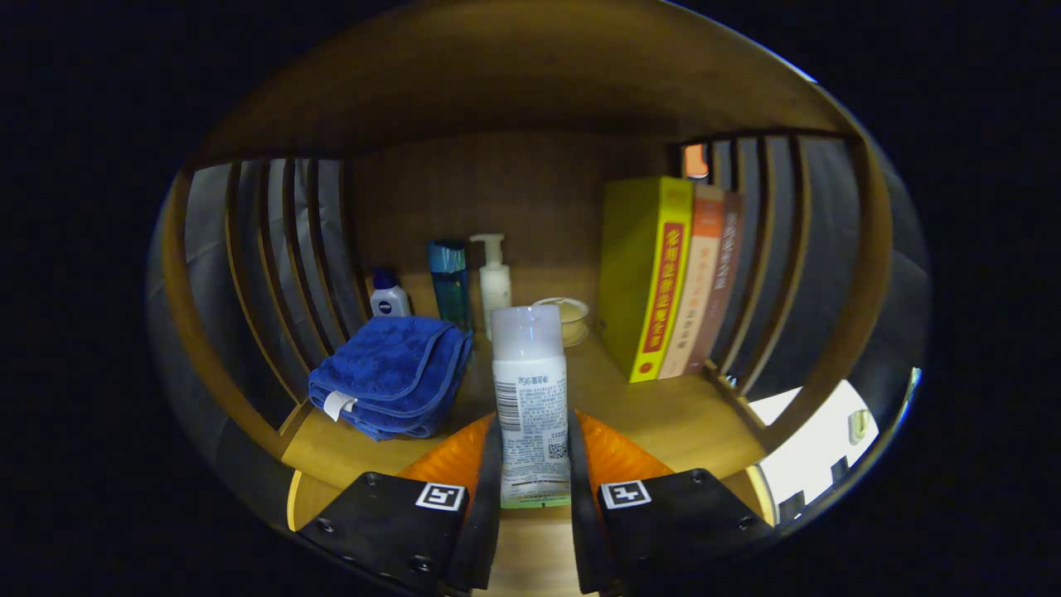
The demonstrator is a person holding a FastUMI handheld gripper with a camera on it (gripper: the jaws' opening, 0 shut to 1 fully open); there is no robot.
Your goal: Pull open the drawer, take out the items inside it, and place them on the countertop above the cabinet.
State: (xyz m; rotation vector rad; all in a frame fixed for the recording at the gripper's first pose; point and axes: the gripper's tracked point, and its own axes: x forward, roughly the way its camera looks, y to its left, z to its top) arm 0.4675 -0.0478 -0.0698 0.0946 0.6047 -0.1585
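Note:
A white spray can with a pale cap (530,398) stands upright between my two fingers, and my gripper (535,452) is shut on its lower body. The can's base rests at or just above the wooden countertop (663,414) of the cabinet; I cannot tell whether it touches. The drawer lies outside what I see.
On the shelf: a folded blue towel (390,377) to the left of the can, a small white bottle (388,297), a blue bottle (448,282), a pump bottle (494,278) and a small jar (565,317) behind it. Three upright books (671,278) stand right. Slatted side walls close both ends.

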